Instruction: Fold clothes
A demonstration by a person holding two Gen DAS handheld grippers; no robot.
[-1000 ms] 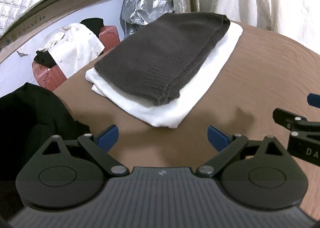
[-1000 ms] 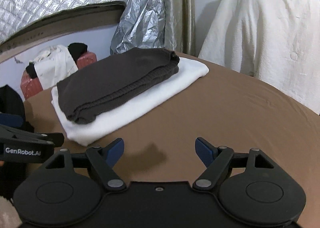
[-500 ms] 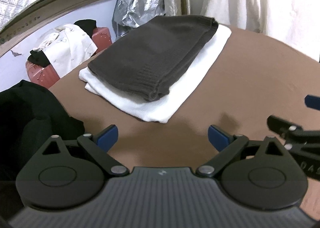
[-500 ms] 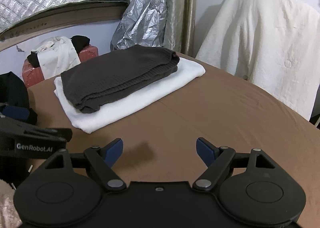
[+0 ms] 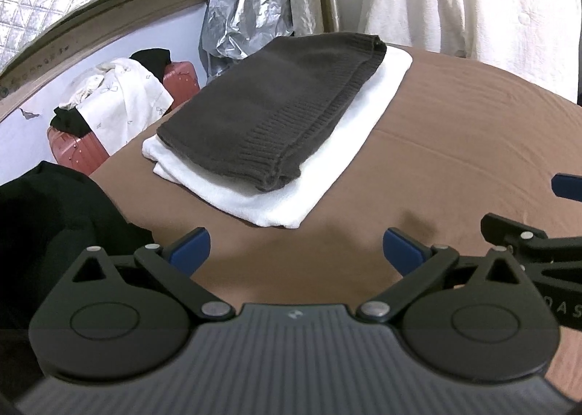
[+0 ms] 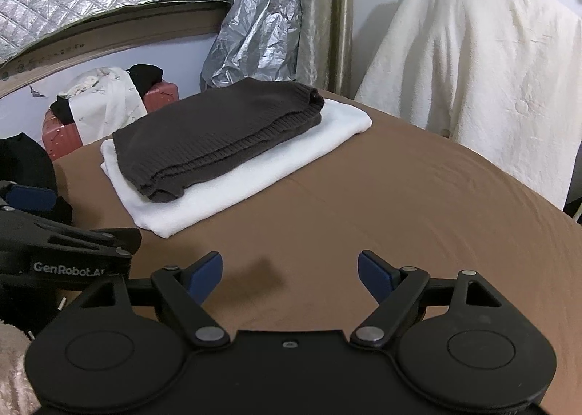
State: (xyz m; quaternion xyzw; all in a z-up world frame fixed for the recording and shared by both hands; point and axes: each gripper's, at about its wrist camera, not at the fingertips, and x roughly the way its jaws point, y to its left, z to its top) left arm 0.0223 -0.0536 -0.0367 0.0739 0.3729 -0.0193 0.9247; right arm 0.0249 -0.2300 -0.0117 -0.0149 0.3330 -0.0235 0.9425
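Two folded garments stacked at bed's far-left corner: dark sweater (image 5: 276, 113) atop white garment (image 5: 327, 167), long axis diagonal. Black unfolded cloth (image 5: 54, 233) at left edge, nearest left tongs (image 5: 294, 251). Left tongs and right tongs (image 6: 289, 271) both wide, empty.

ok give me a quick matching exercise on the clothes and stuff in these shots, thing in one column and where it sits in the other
Things:
1. dark grey knit sweater
2. white folded garment
3. black garment
4. red suitcase

Places:
A. off the bed, by the wall
B. top of the stack
C. unfolded, at the bed's left edge
D. bottom of the stack, on the brown sheet

Pairs: 1-B, 2-D, 3-C, 4-A
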